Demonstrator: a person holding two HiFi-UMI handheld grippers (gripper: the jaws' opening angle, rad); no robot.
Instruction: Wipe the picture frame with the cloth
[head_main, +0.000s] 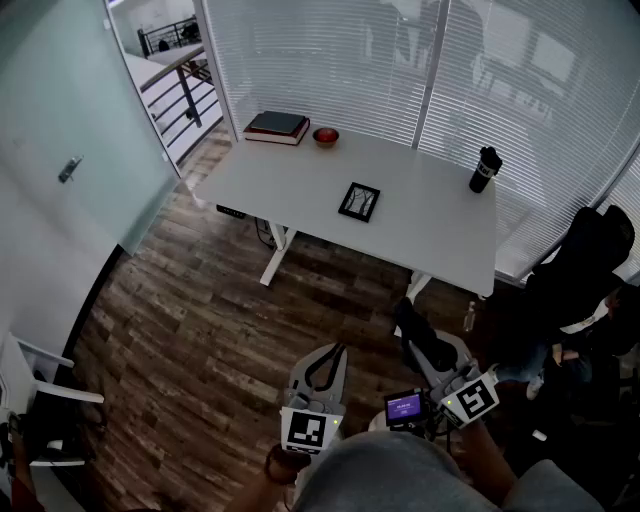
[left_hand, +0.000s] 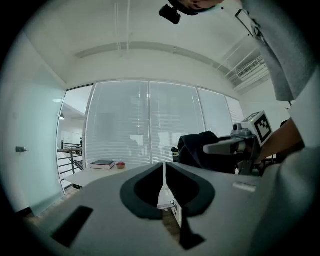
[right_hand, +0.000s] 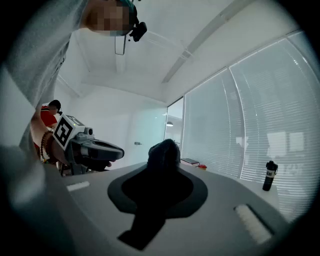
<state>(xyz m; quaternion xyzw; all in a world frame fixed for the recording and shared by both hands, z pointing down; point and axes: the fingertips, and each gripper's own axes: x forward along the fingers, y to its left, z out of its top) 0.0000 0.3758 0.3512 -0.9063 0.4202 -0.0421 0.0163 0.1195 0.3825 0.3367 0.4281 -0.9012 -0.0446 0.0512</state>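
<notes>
Item 1, left gripper (head_main: 328, 362): held level at 6 o'clock low in the head view. Its own view shows the 2 jaws pressed together with nothing between them.

Item 2, right gripper (head_main: 432, 358): just right of the first, also level. It is clamped on a dark cloth (right_hand: 162, 155), which bulges past the tips and trails back over the jaw bases.

Item 3, desk (head_main: 440, 235): white, at 12 o'clock, well apart from both grippers, with bare wood floor between.

Contents, left to right:
- Book (head_main: 277, 126) at the far 11 o'clock corner.
- Red bowl (head_main: 325, 136) just beside the book.
- Picture frame (head_main: 359, 201), lying flat near mid-desk, closer to the near edge.
- Black bottle (head_main: 485, 169), upright, at 1 o'clock.

Item 4, chair (head_main: 585, 265): dark, at 3 o'clock beside the desk's right end.

Status: we judge that wiping has not begun. The cloth is in hand but far from the frame.

Hazards, as we judge them:
1. The frame looks light and rests loose, so a 1-sided stroke could push it toward the near edge. With its jaws together, the left gripper can only press down to steady it.
2. The cloth is bunched unevenly, so a hard jaw tip could meet the frame's face where the cover is thin.
3. The trailing tail may drag, or work out of the grip under rubbing.
</notes>
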